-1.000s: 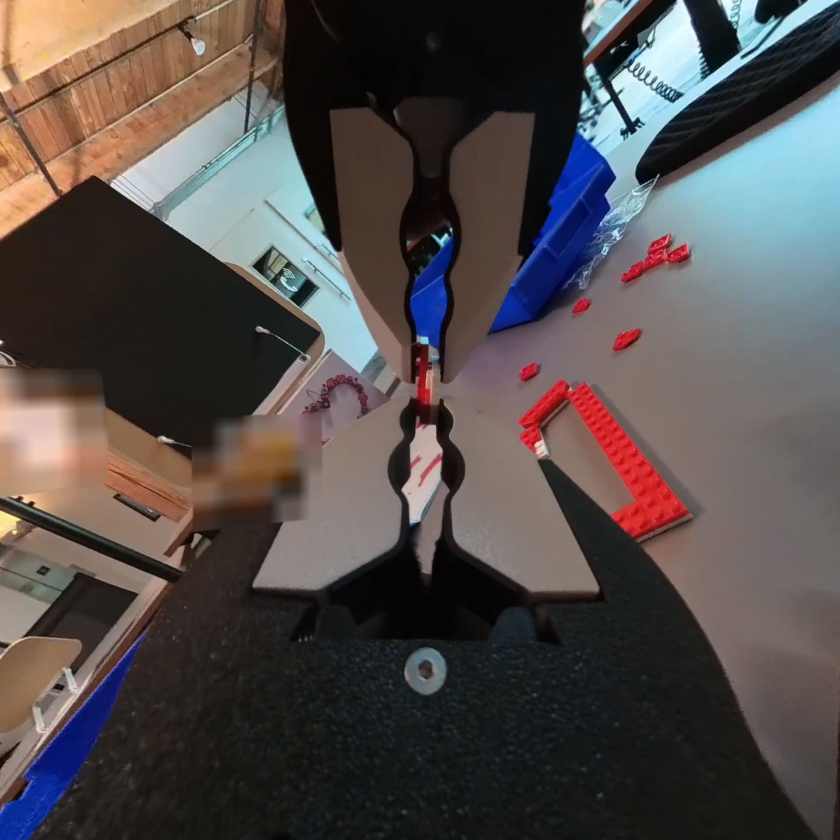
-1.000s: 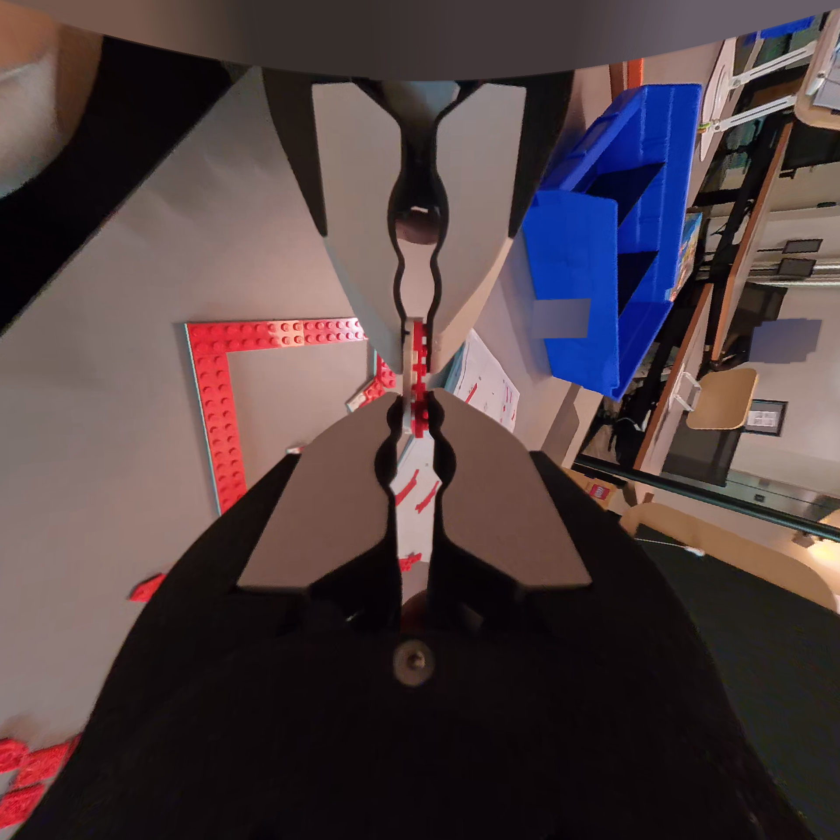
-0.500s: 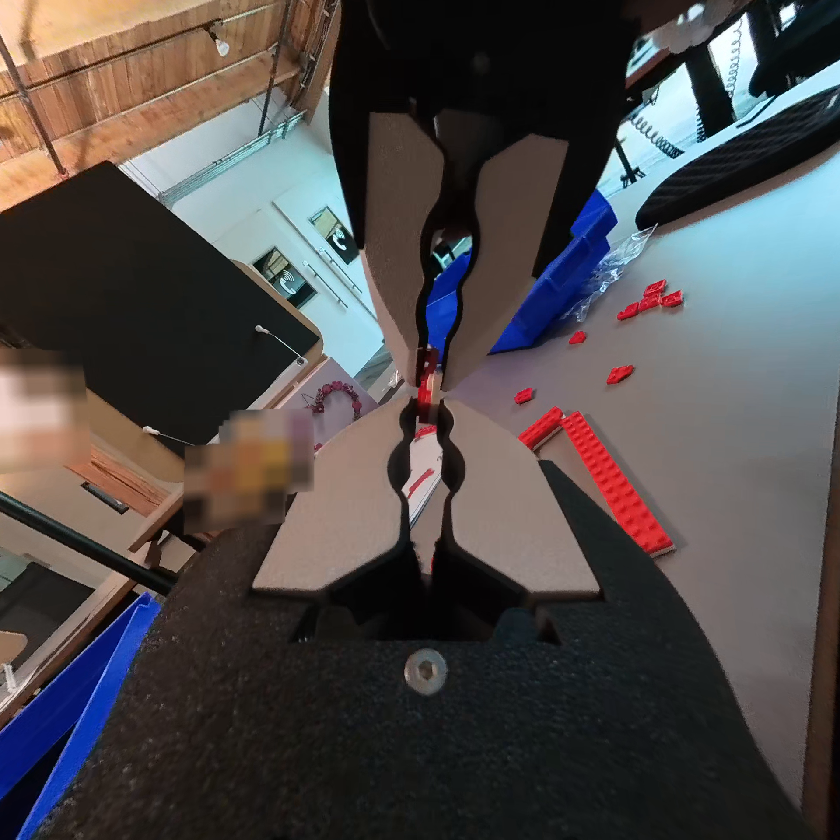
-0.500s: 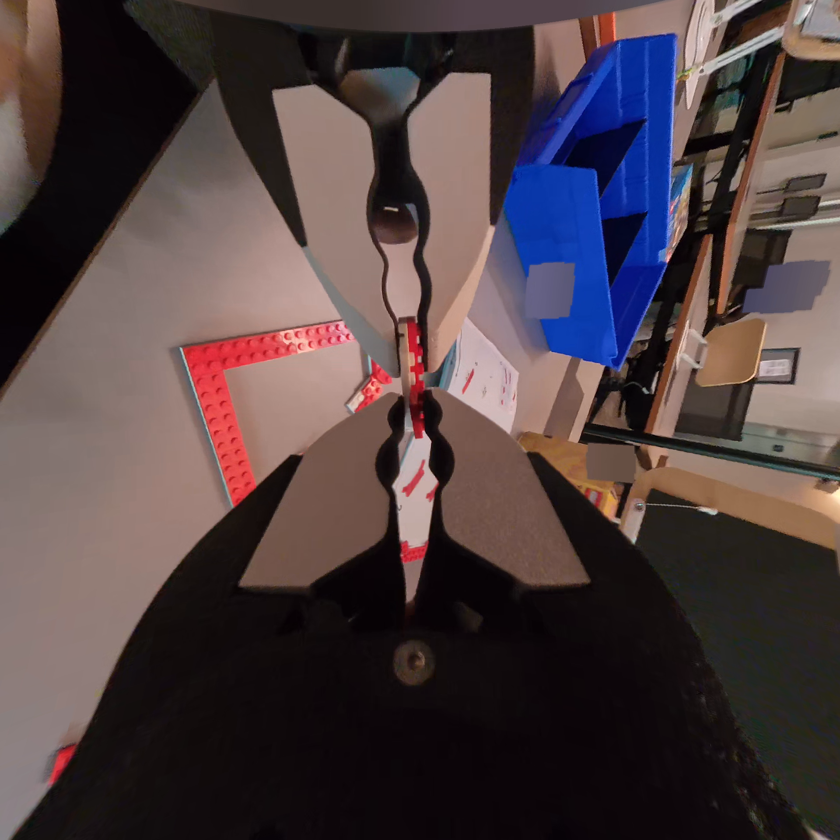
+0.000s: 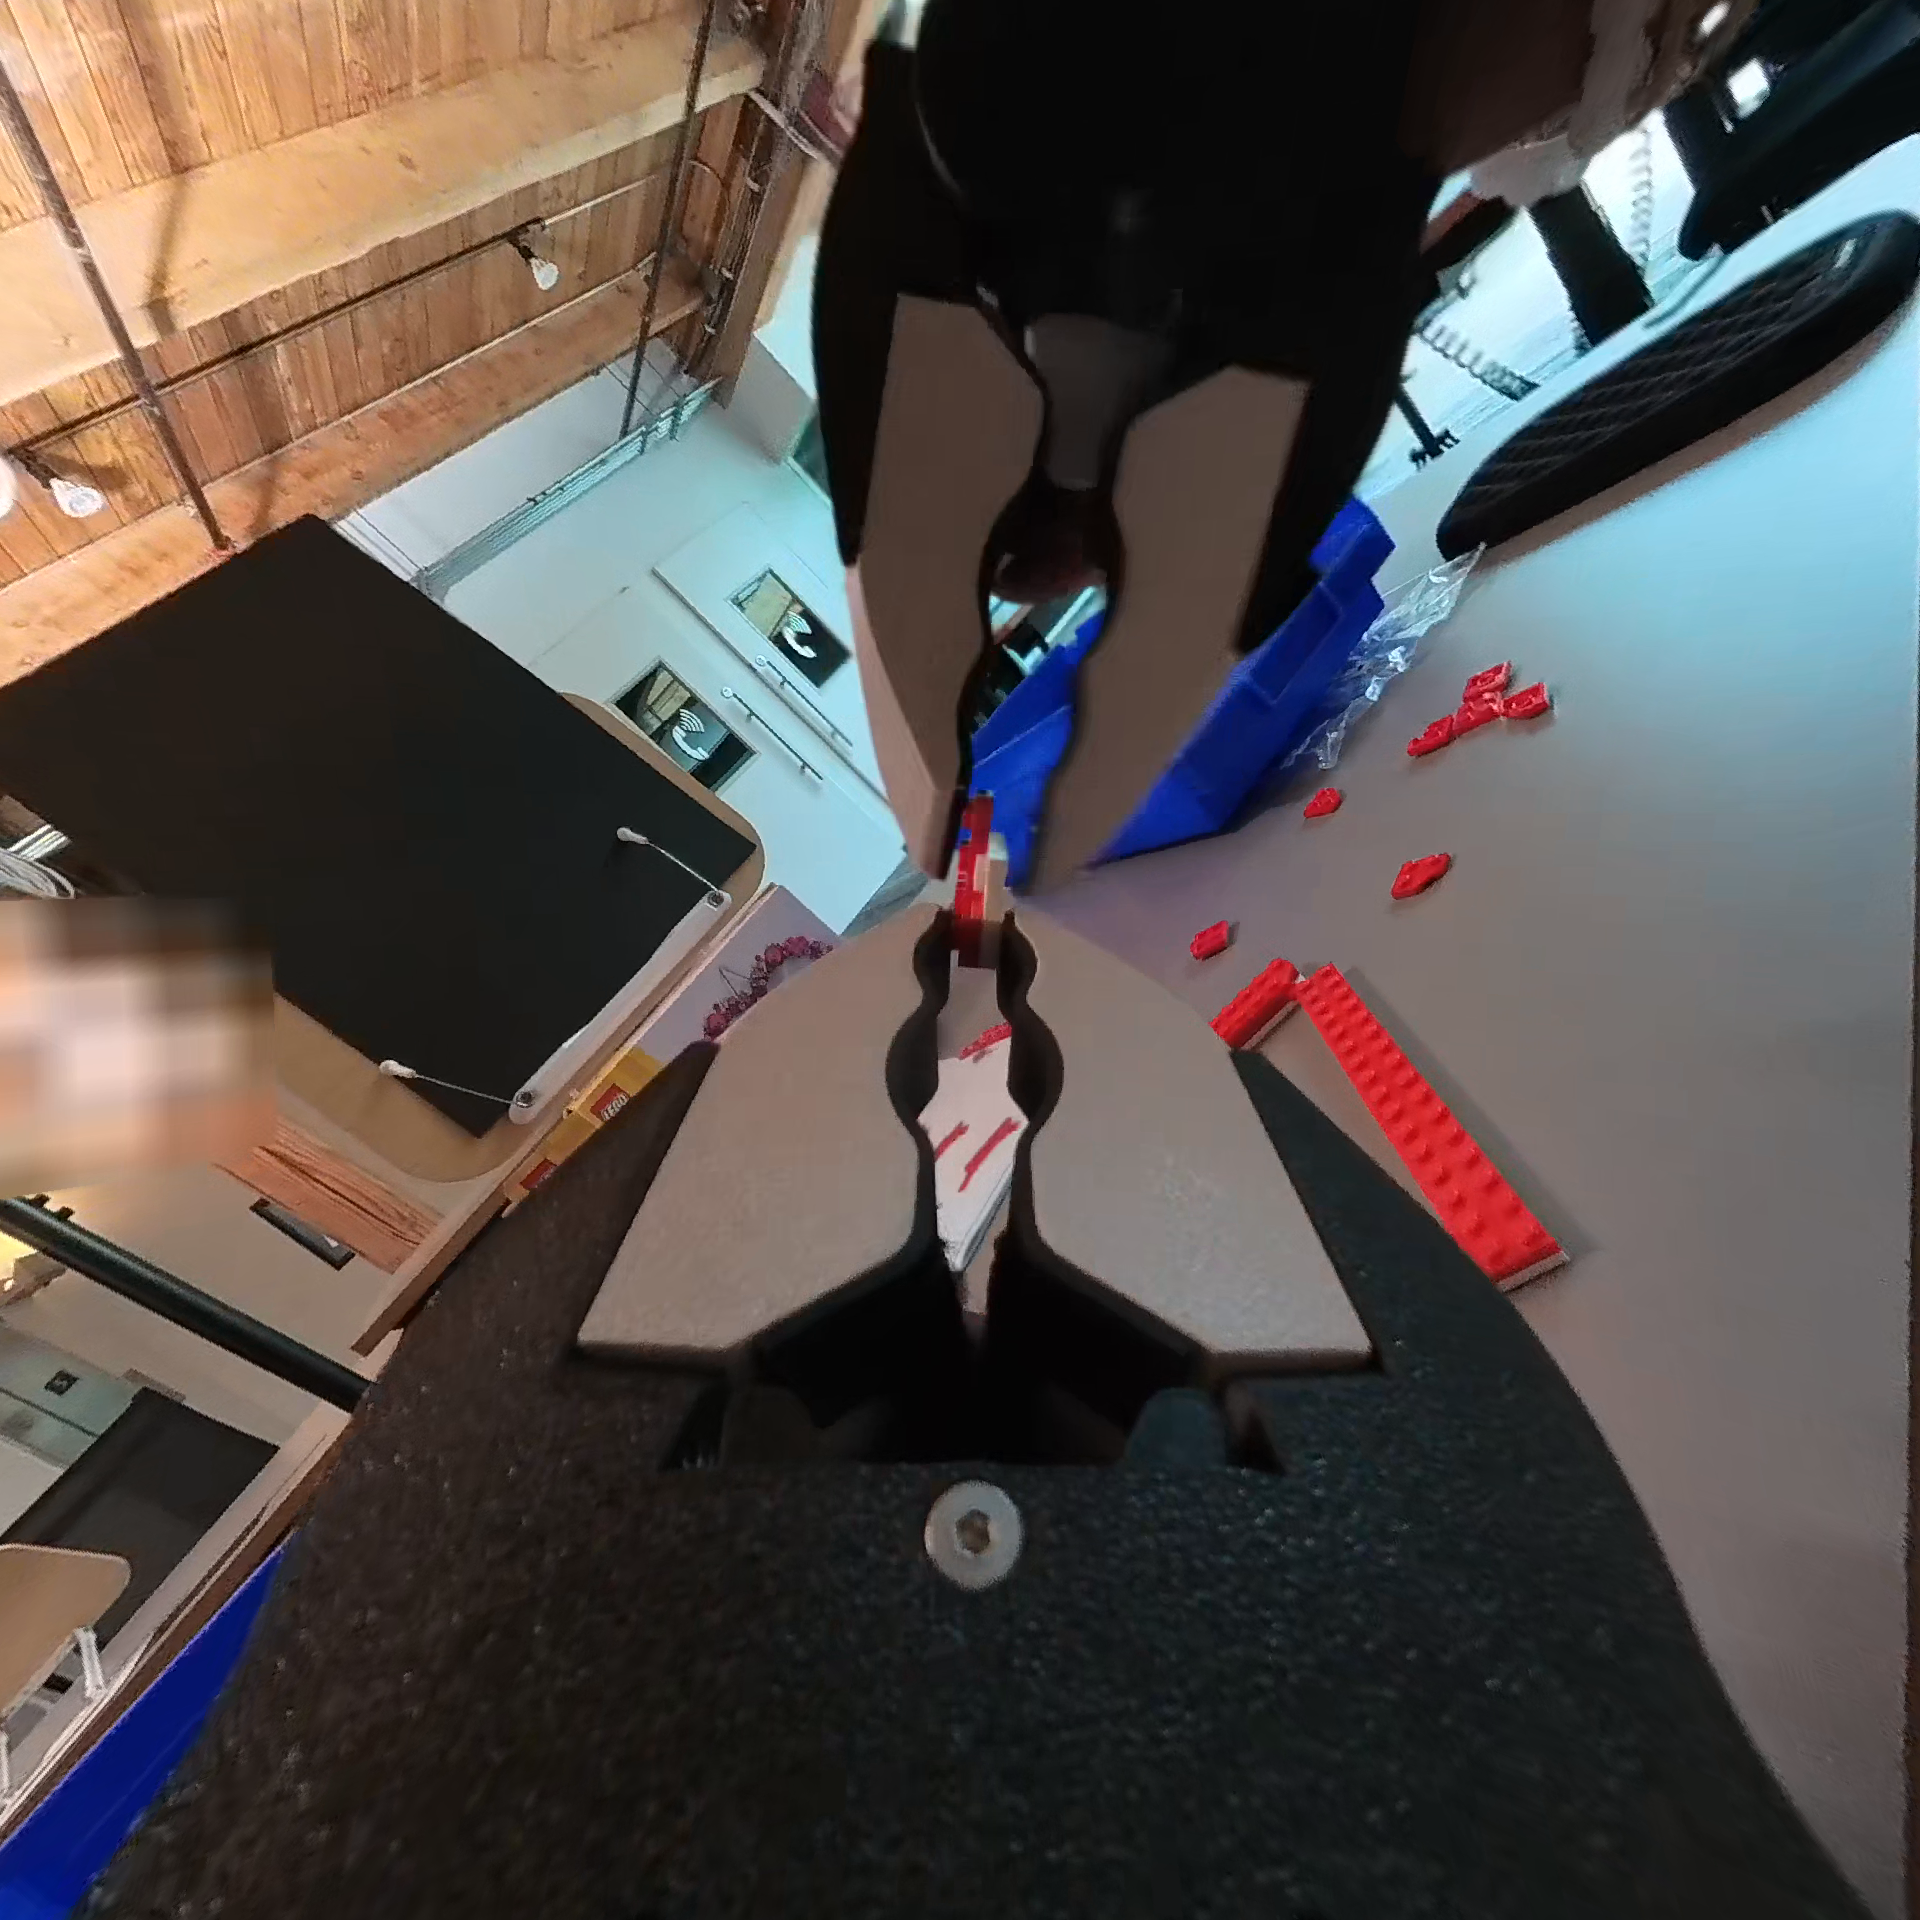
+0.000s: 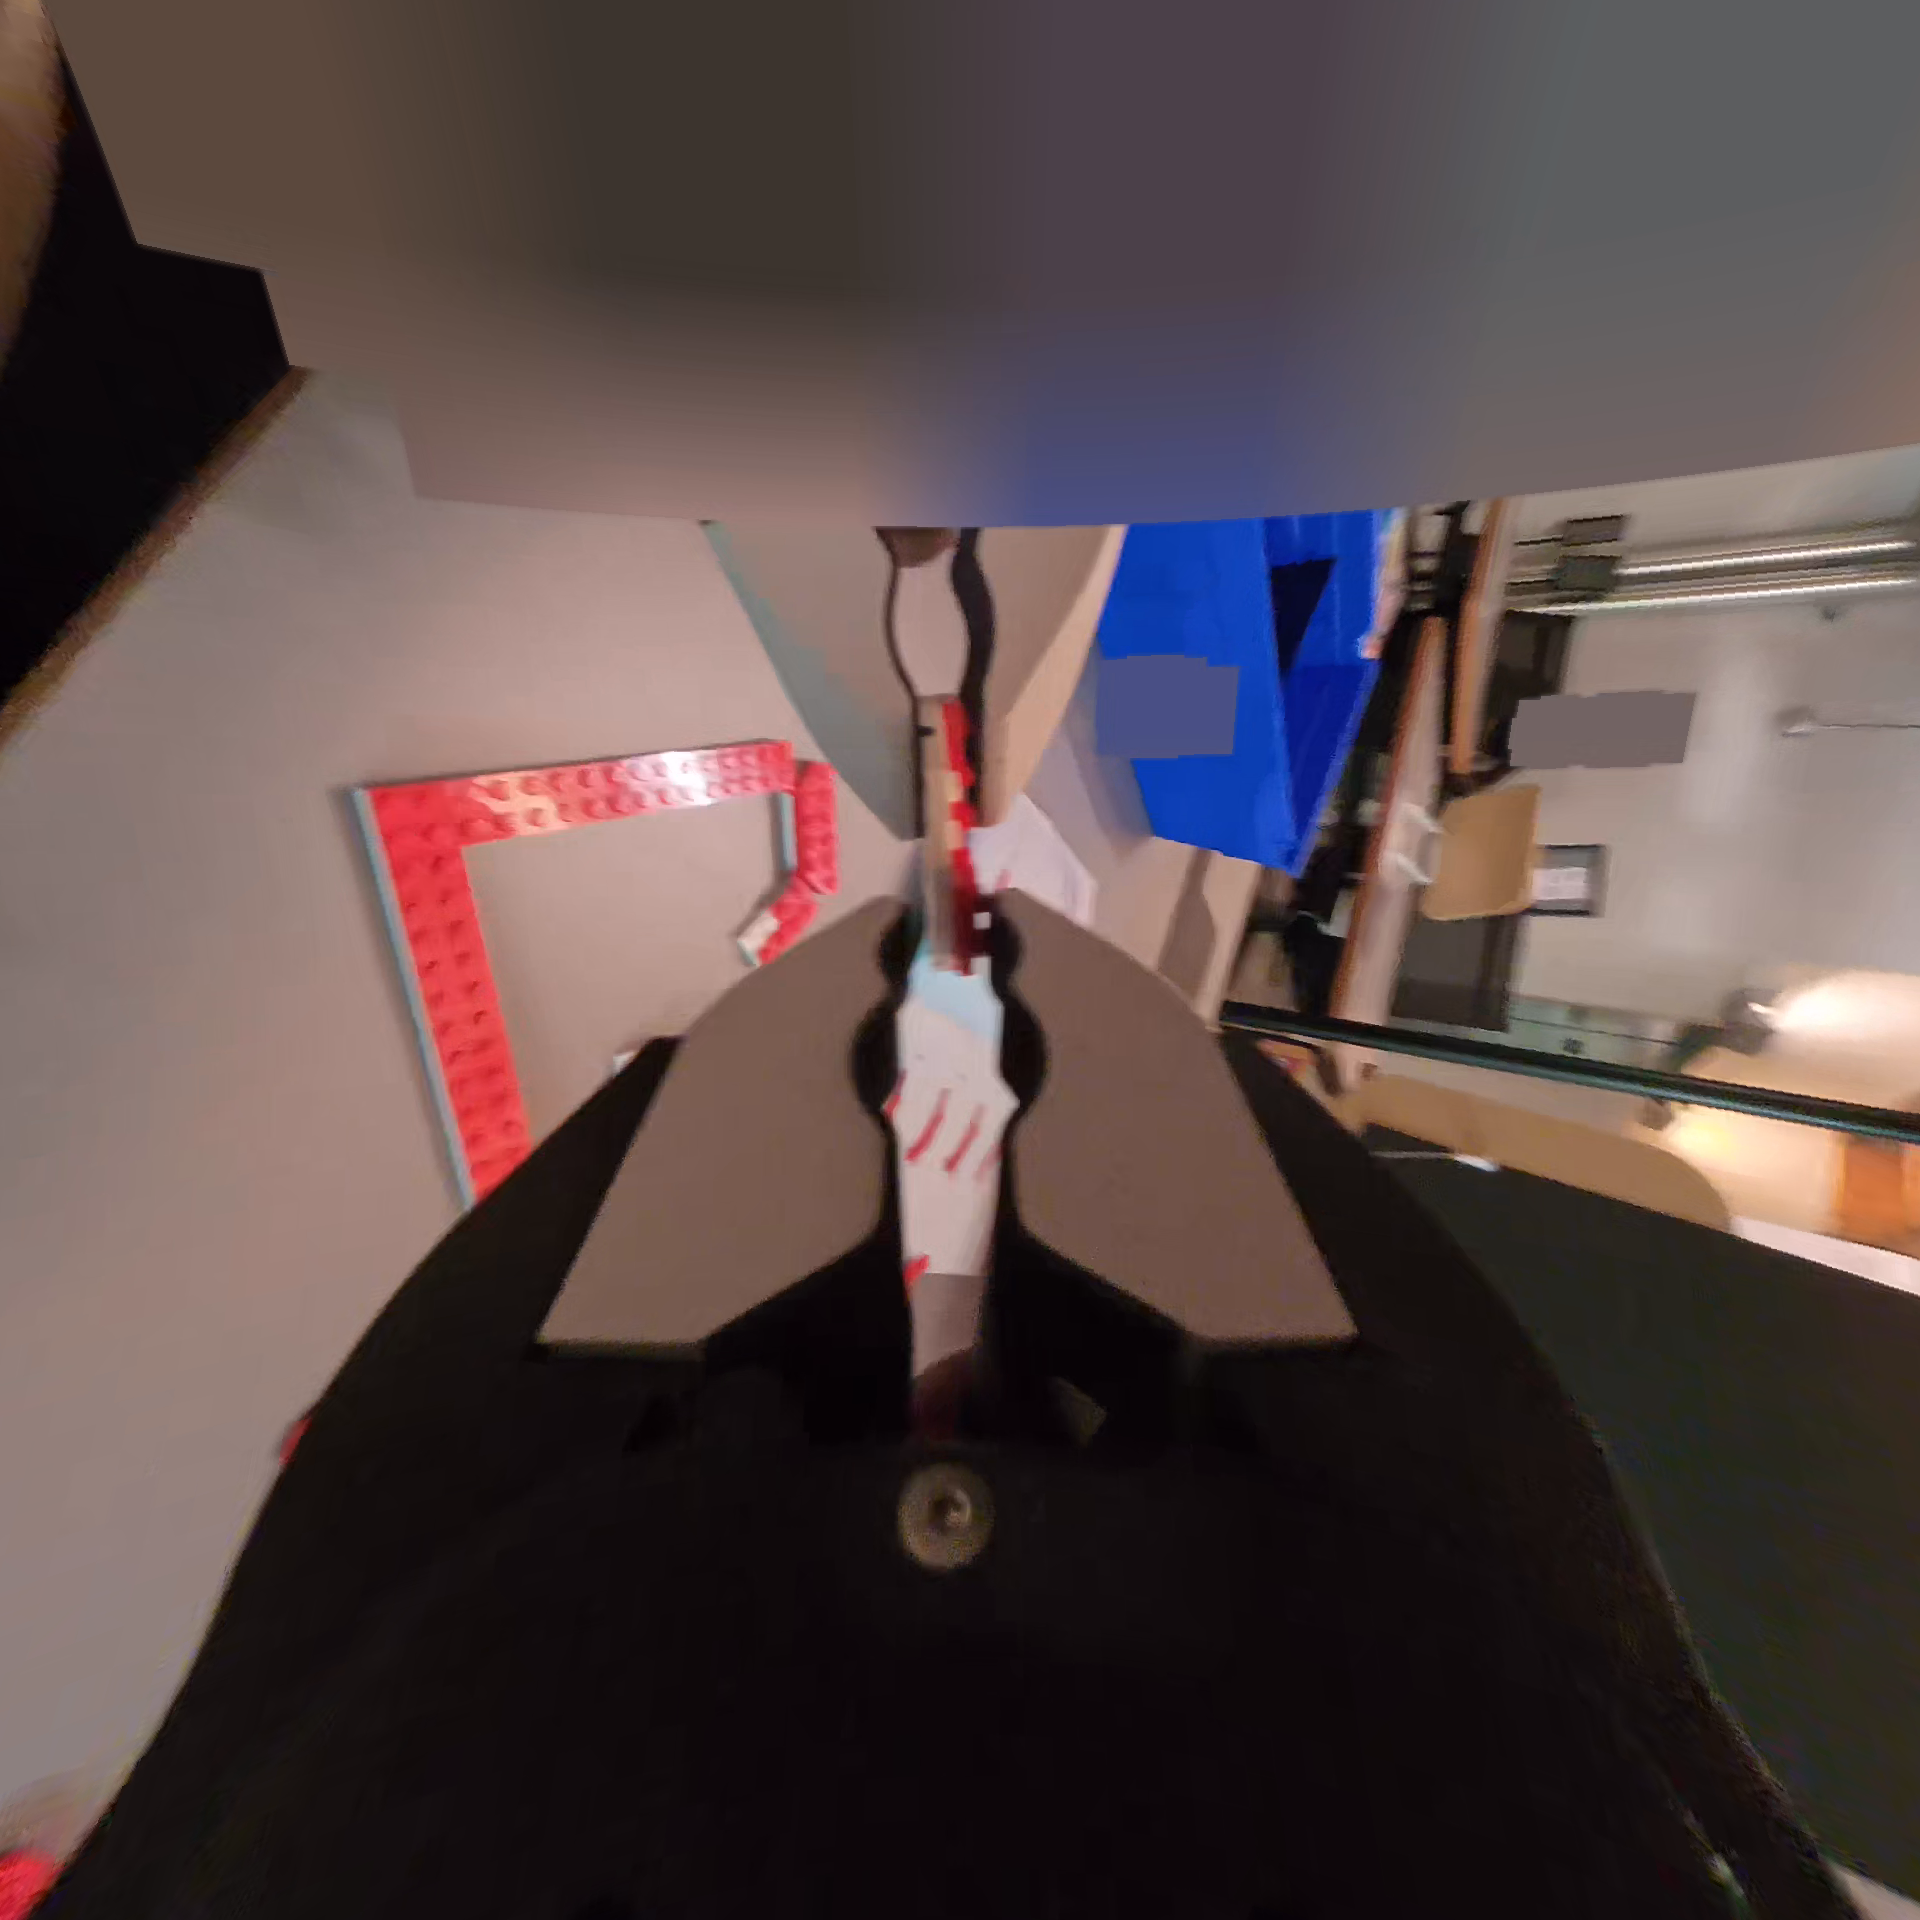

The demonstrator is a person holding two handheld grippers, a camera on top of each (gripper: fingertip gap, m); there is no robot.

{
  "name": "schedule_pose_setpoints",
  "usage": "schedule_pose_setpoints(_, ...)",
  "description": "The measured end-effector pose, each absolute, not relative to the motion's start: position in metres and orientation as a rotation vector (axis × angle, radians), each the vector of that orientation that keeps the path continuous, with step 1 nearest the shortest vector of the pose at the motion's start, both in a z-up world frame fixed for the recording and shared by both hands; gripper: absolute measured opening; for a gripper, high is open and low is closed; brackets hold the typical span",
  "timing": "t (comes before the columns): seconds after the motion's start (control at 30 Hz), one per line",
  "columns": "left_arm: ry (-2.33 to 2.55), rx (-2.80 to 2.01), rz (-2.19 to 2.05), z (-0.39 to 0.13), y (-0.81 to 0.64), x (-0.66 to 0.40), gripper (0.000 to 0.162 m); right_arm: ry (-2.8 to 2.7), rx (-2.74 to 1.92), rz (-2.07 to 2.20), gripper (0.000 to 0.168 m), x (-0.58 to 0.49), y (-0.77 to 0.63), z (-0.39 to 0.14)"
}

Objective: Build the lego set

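Risky: red-and-tan plate stack (image 5: 977,883) pinched edge-on, held between both tongs above counter (image 5: 1662,935).
Left tongs (image 5: 975,928) clamped on stack; right tongs (image 6: 954,920) clamped too; uneven squeeze could pop layers apart.

lego frame (image 5: 1423,1132) on tabletop (image 5: 1714,987) | loose pieces (image 5: 1475,712) beyond it | bin (image 5: 1205,769) behind them | booklet (image 5: 971,1153) left of frame

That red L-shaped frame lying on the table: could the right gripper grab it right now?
Probably not yet. The right gripper is shut on a small red-and-tan lego piece that the left gripper also pinches. The frame lies uncovered on the table, so once freed, the way looks open.
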State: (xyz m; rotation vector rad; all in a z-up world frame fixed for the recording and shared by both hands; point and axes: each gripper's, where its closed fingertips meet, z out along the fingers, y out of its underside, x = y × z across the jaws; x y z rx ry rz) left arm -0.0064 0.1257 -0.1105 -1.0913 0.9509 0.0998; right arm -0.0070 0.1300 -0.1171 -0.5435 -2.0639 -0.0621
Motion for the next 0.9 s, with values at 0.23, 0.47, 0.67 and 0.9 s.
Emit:
schedule_pose_setpoints(0.23, 0.981, -1.121, -0.015, -0.115, 0.123, -0.001, 0.008, -2.135, -0.524, -0.143, 0.008, -0.001, 0.127, -0.122)
schedule_pose_setpoints(0.47, 1.070, -1.076, 0.060, -0.122, 0.121, 0.002, 0.007, -2.157, -0.518, -0.130, 0.009, 0.001, 0.125, -0.129)
schedule_pose_setpoints(0.67, 1.130, -1.069, 0.163, -0.122, 0.125, 0.002, 0.007, -2.056, -0.571, -0.099, 0.015, -0.003, 0.129, -0.129)
schedule_pose_setpoints(0.9, 1.156, -1.072, 0.167, -0.125, 0.123, 0.009, 0.008, -2.114, -0.606, -0.050, 0.008, 0.003, 0.124, -0.133)
